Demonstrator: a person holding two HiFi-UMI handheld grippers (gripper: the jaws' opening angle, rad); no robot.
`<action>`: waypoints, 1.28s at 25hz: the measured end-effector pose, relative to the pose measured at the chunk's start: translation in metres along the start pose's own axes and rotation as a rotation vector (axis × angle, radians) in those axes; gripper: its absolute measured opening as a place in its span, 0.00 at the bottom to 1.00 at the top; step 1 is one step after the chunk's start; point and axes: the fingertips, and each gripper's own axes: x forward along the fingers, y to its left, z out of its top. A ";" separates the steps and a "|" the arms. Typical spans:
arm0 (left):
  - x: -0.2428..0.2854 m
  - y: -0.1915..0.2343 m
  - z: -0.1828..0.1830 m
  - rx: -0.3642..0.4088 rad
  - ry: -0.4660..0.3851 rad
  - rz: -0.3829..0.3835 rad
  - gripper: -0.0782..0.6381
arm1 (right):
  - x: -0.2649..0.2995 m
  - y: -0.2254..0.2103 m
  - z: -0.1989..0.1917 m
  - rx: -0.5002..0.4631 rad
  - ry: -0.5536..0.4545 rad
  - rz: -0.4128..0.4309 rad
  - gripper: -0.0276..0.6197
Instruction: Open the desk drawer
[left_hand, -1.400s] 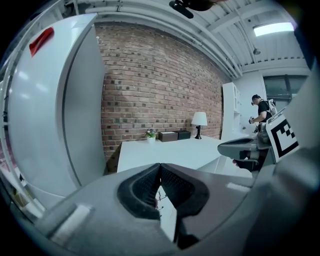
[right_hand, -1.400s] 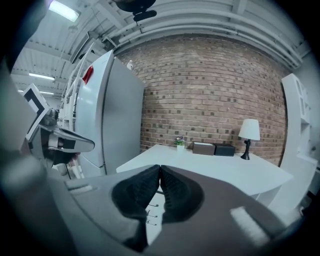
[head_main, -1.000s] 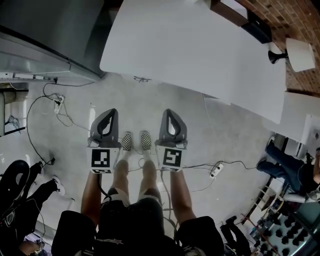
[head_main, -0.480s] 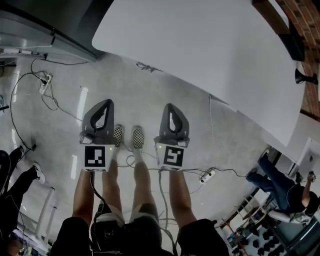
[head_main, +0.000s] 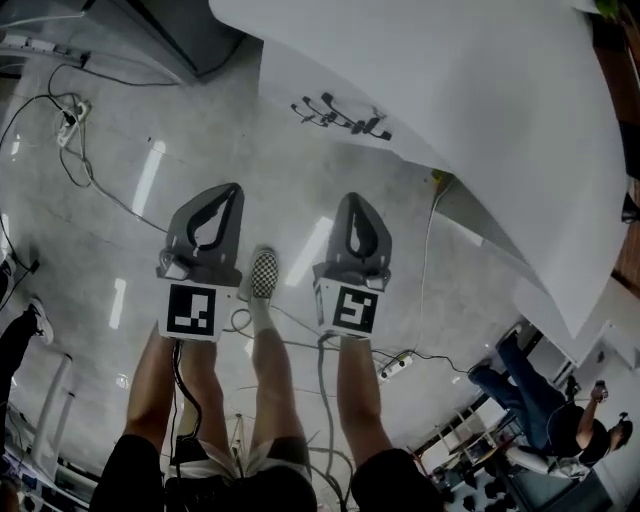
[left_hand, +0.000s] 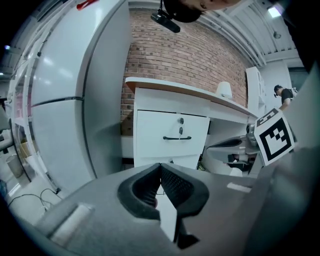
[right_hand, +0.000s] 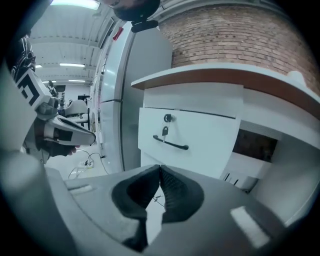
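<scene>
Short of drawer (right_hand: 200, 131): left hand-held gripper (left_hand: 160, 166), right hand-held gripper (right_hand: 160, 168), jaws together.

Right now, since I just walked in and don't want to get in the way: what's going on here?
A person stands facing a white desk, a gripper in each hand. The left gripper and the right gripper are both shut with nothing between their jaws, and neither touches the desk. The drawer is closed, its dark handle untouched and a key hanging from the lock. Opening it has not begun.

Left gripper (left_hand: 160, 166), its fingers (left_hand: 176, 186) together and empty, faces the closed desk drawer (left_hand: 155, 131)
</scene>
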 end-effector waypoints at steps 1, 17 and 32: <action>0.003 0.001 -0.007 -0.003 -0.002 0.003 0.12 | 0.005 0.002 -0.008 -0.003 -0.001 0.002 0.05; 0.023 0.014 -0.106 0.000 0.011 0.023 0.12 | 0.074 0.019 -0.097 -0.188 0.056 -0.007 0.10; 0.009 0.017 -0.116 -0.048 0.003 0.051 0.12 | 0.141 0.030 -0.107 -0.610 0.189 0.062 0.41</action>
